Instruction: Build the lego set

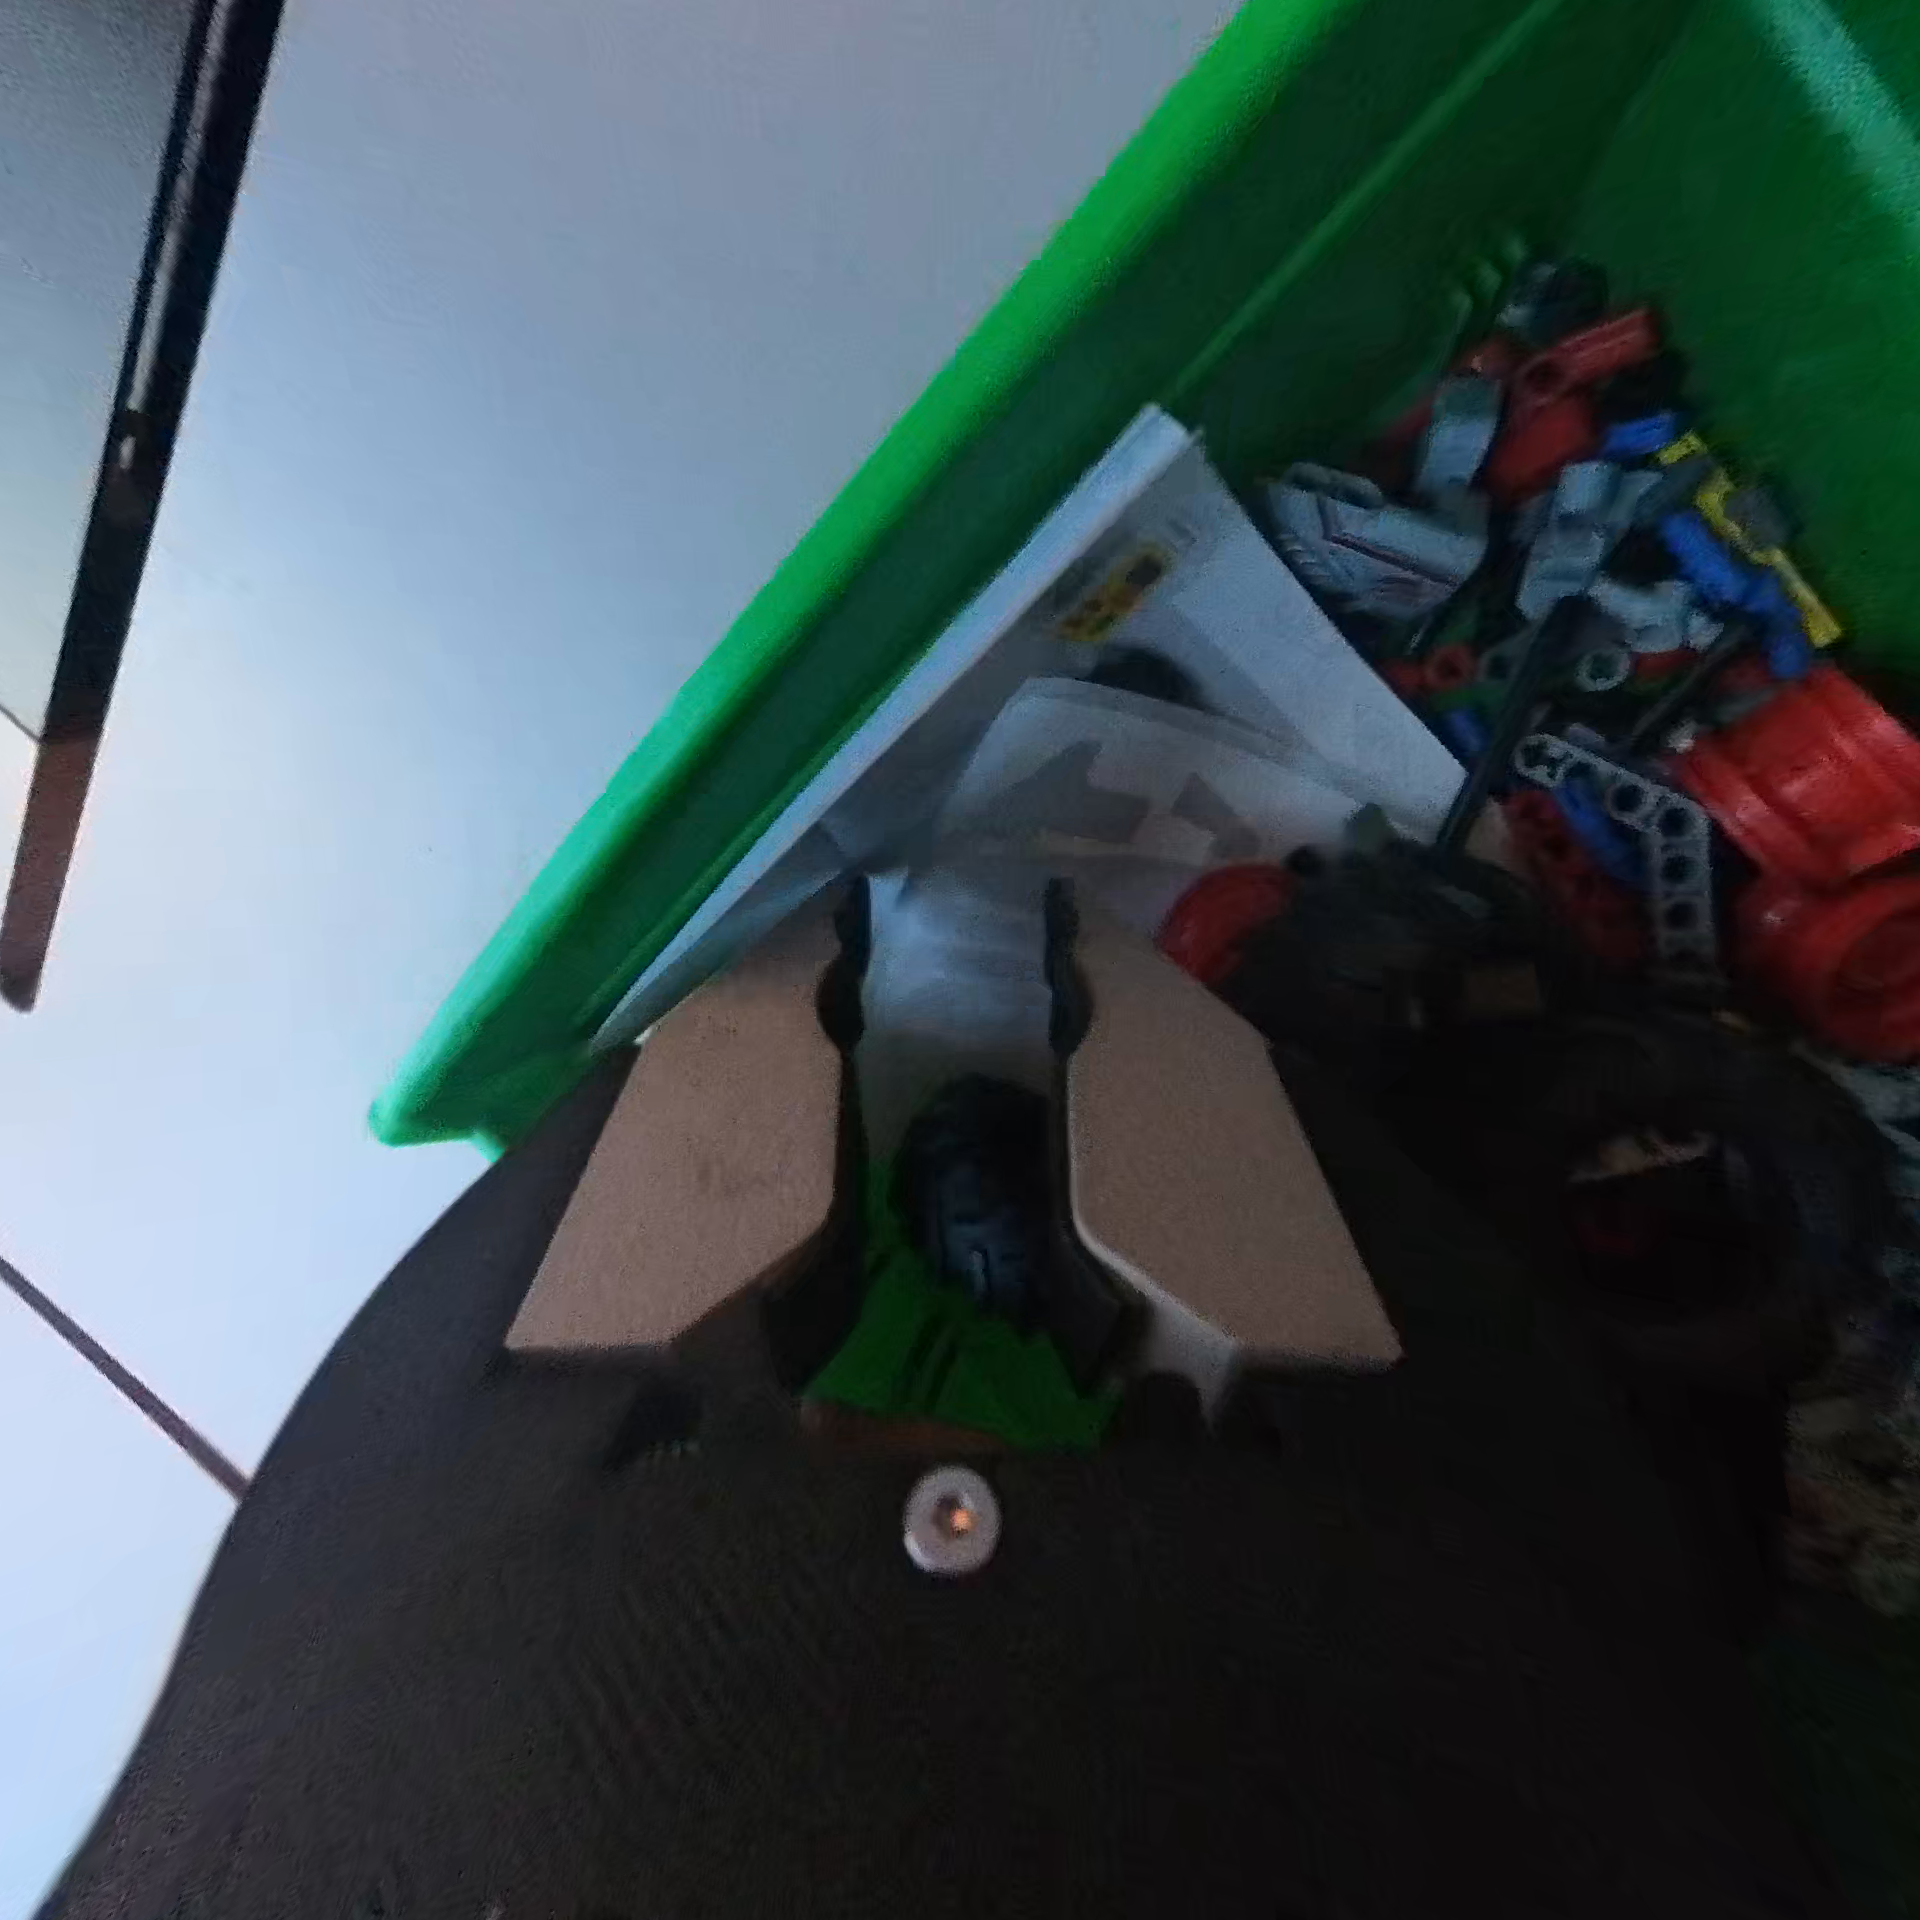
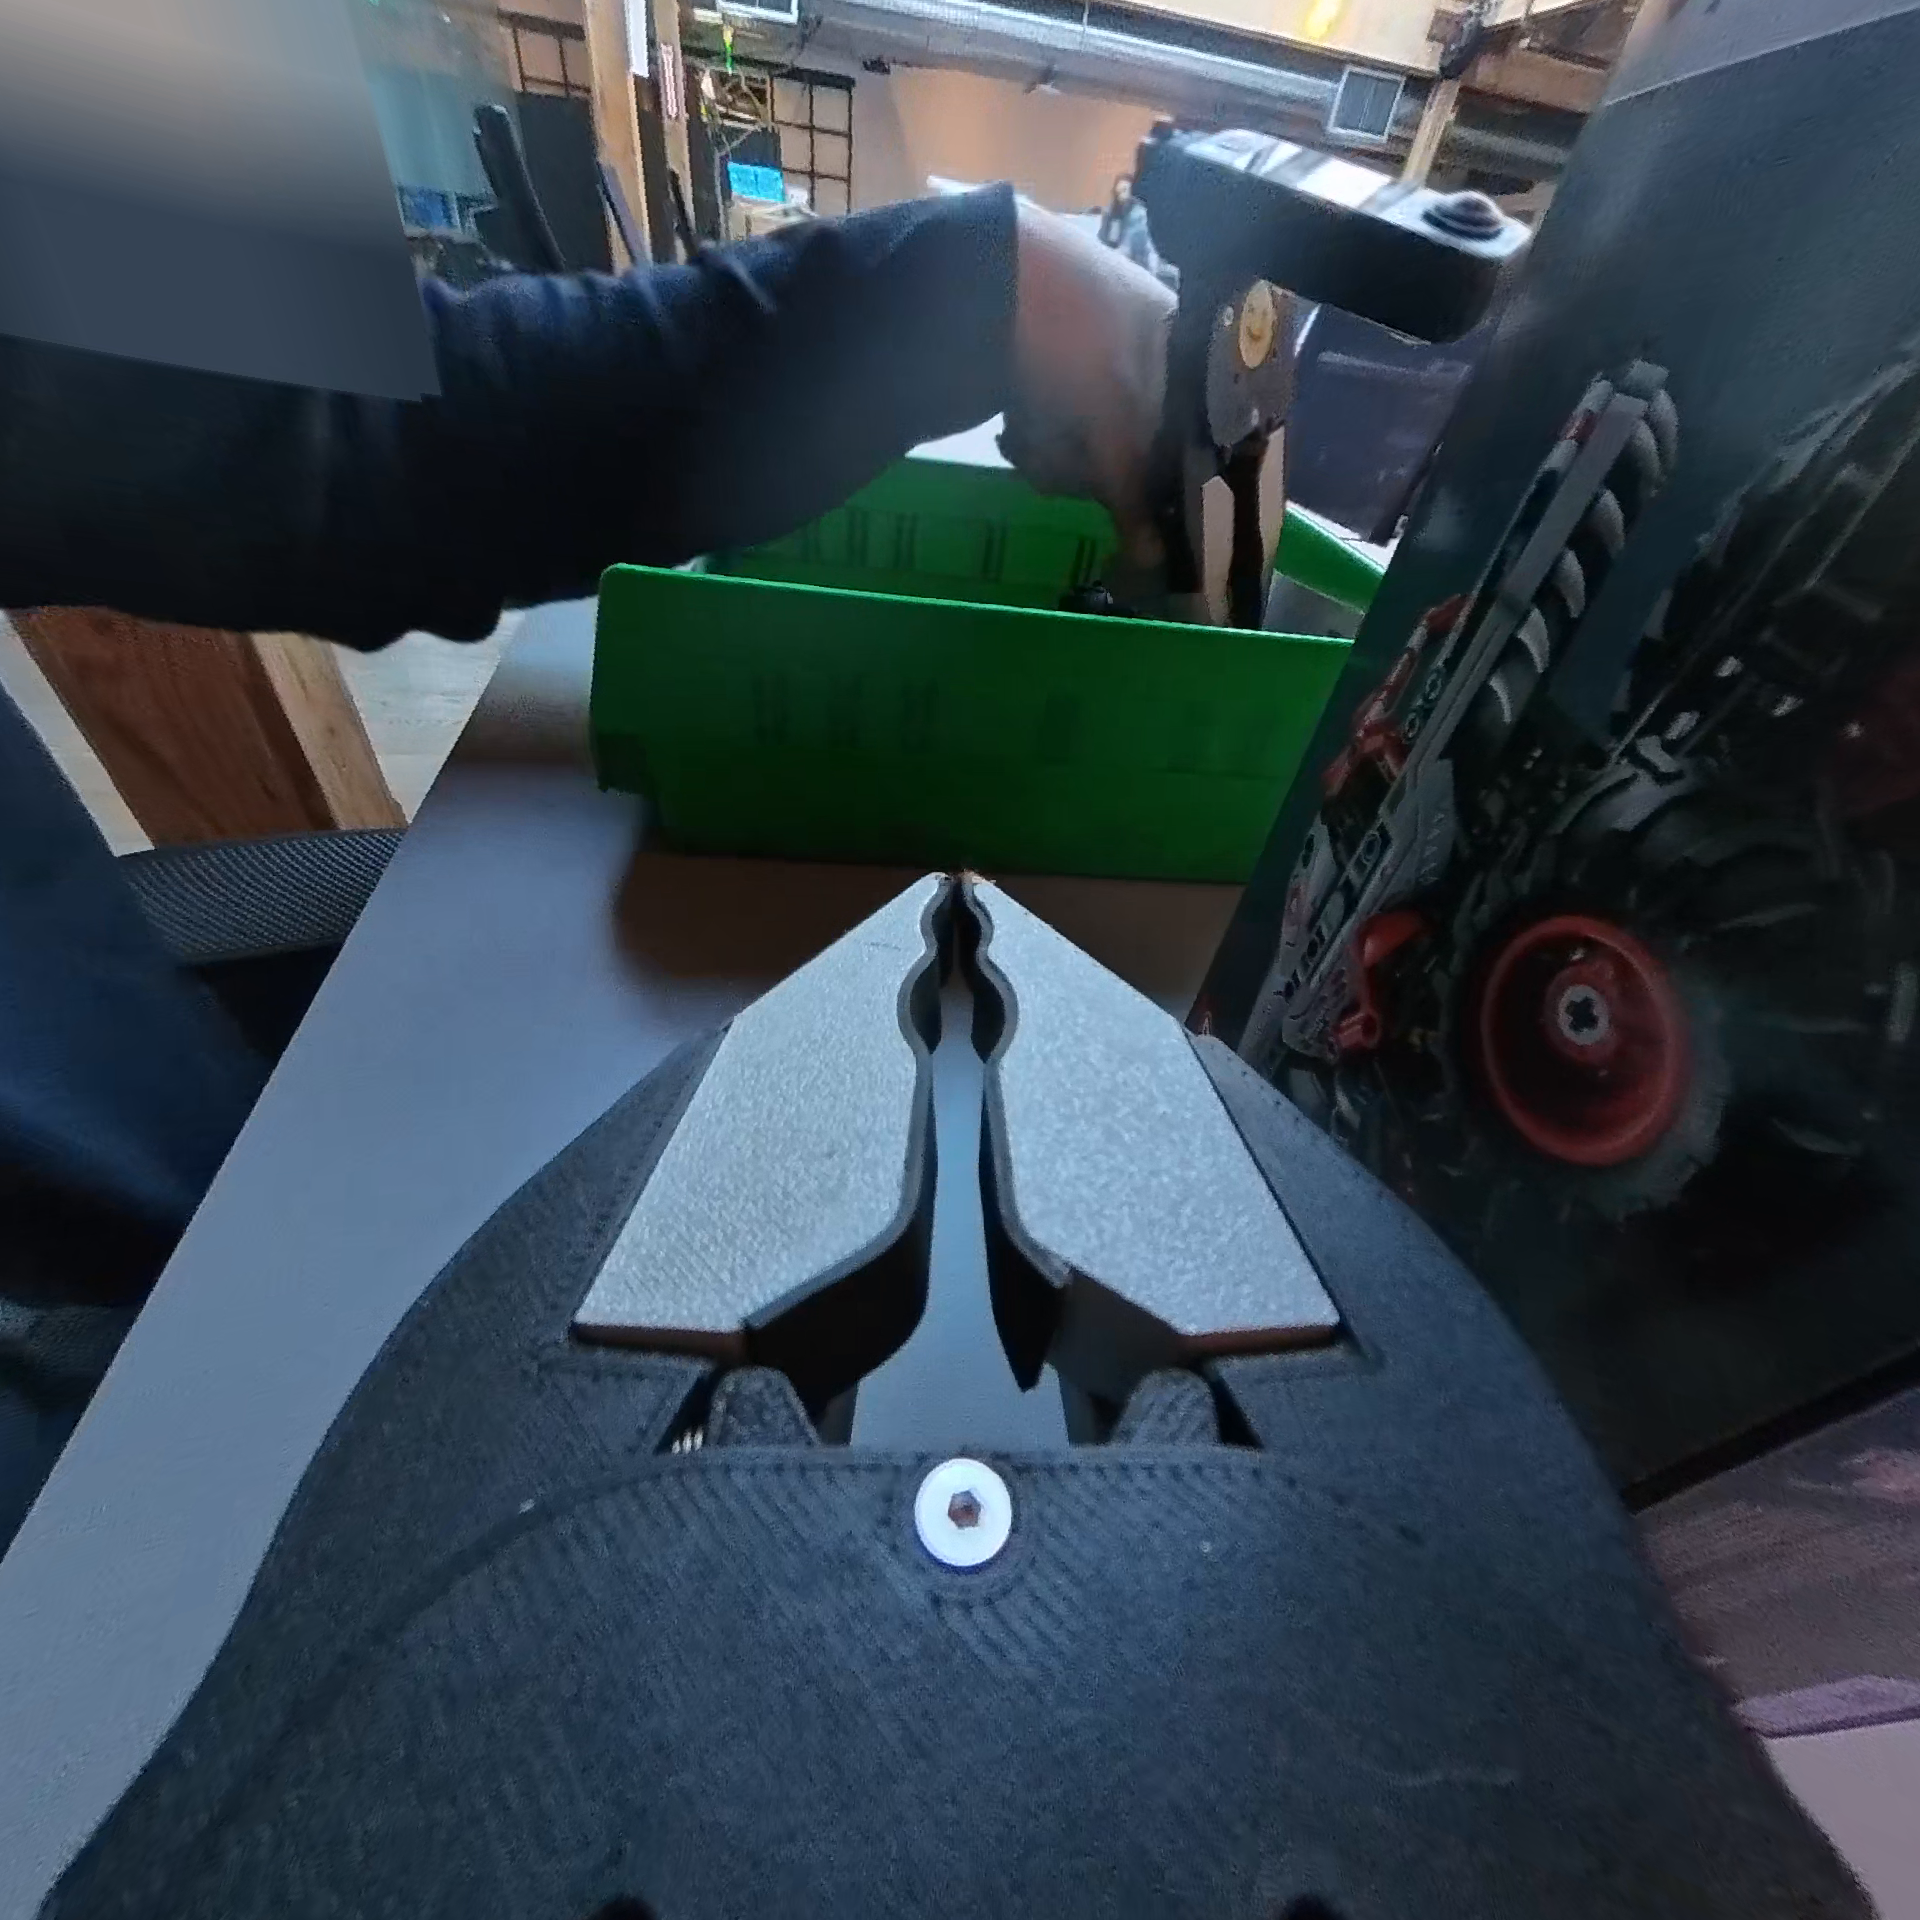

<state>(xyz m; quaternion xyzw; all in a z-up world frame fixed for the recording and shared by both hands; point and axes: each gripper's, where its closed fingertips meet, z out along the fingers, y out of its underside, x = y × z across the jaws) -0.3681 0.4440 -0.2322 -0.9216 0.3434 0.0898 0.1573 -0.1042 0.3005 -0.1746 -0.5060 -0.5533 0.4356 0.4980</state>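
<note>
A green bin holds a heap of loose lego parts in red, blue, grey and yellow, with red wheels, and a white instruction booklet leaning on its wall. My left gripper is open, its fingers reaching down into the bin over the booklet. A blurred dark piece shows between the finger bases; I cannot tell if it touches them. My right gripper is shut and empty, low over the table just in front of the bin. The left gripper also shows there, dipping into the bin.
The lego set's dark box, with a picture of a red-wheeled truck, stands upright close to the right of my right gripper. A person's dark sleeve stretches across above the bin. The grey table ends at the left. Some 30 cm of space lies between my two pairs of fingers.
</note>
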